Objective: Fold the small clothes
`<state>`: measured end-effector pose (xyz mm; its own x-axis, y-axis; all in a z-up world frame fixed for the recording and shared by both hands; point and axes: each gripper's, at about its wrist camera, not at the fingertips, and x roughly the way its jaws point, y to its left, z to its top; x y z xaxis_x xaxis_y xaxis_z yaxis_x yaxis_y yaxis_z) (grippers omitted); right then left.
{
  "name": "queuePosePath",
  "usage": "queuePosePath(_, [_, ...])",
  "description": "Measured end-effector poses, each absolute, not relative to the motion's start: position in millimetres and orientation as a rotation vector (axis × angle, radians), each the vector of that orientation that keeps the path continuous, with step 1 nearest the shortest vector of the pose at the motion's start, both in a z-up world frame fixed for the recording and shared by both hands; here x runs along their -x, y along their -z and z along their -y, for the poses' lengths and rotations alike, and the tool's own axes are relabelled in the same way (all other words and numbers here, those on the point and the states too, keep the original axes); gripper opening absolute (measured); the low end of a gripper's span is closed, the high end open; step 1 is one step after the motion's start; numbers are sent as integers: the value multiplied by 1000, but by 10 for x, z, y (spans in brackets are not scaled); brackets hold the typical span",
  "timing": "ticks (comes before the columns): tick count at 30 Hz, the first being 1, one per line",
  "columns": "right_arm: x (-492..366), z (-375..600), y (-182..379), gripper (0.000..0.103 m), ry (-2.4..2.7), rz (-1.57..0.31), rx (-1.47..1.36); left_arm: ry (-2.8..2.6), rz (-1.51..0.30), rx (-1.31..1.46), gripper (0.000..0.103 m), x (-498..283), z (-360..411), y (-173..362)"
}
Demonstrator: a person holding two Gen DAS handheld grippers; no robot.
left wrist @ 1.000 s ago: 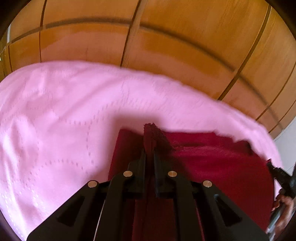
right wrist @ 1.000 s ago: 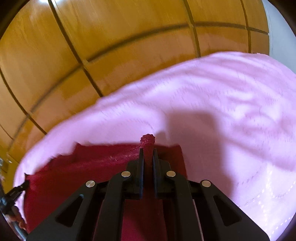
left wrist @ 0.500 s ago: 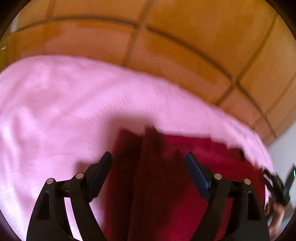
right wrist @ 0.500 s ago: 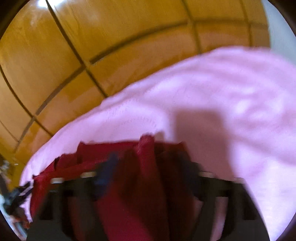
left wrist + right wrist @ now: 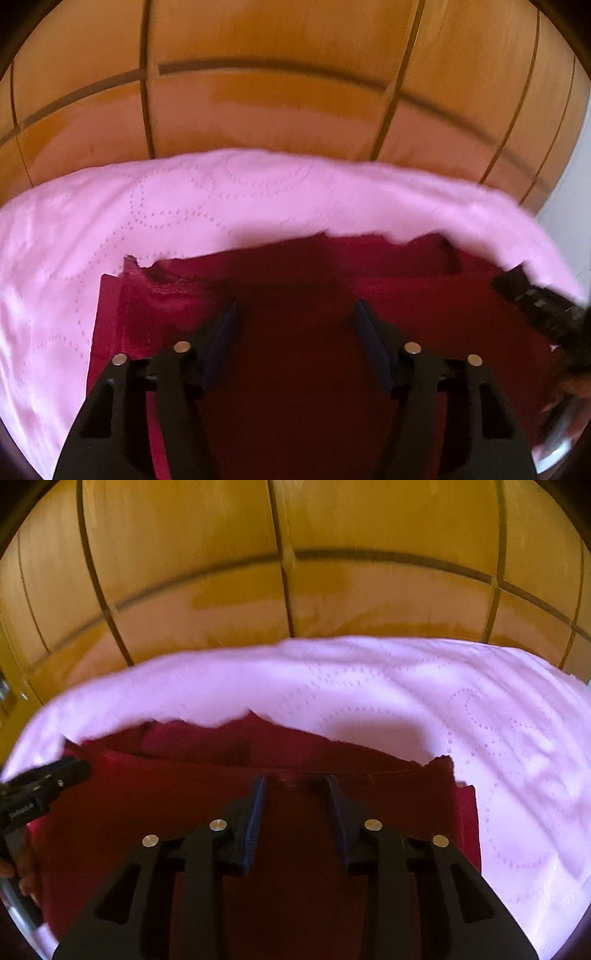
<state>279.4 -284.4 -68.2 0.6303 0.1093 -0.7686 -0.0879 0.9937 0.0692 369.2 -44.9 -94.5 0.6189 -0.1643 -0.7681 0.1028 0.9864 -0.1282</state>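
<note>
A dark red garment [image 5: 295,369] lies flat on a pink quilted cover [image 5: 184,206], folded over so a lower layer shows along its far and left edges. My left gripper [image 5: 295,317] is open and empty above the garment's near part. In the right wrist view the same garment [image 5: 166,812] lies on the pink cover [image 5: 480,738], and my right gripper [image 5: 295,794] is open and empty over it. Each gripper shows at the edge of the other's view: the right one [image 5: 539,314] and the left one [image 5: 37,790].
Orange wooden panels [image 5: 277,92] with dark grooves stand behind the cover's far edge, also in the right wrist view [image 5: 295,572]. A pale wall strip [image 5: 569,192] shows at the far right. The pink cover spreads left of the garment.
Both grippers were shut on pinched corners of the red garment one second ago. Both have opened and let go, and the garment now lies flat on the cover.
</note>
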Motion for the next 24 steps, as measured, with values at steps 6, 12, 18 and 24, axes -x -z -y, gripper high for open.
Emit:
queuePosePath(6, [-2898,3051,981,31,-111,-882,-149,194,-888,110,70,-3770,417,1146])
queuePosePath(12, [-2870,3076,896,31,-114,-853,-157,229,-879,151,74,-3736,337,1028])
queuePosePath(18, [-2478,3133,571,36,-151,-777,-104,121,-825,192,80,-3367,-52,849])
queuePosePath(24, [-2524,3486,947,36,-131,-828,-206,47,-876,276,86,-3342,-357,1184])
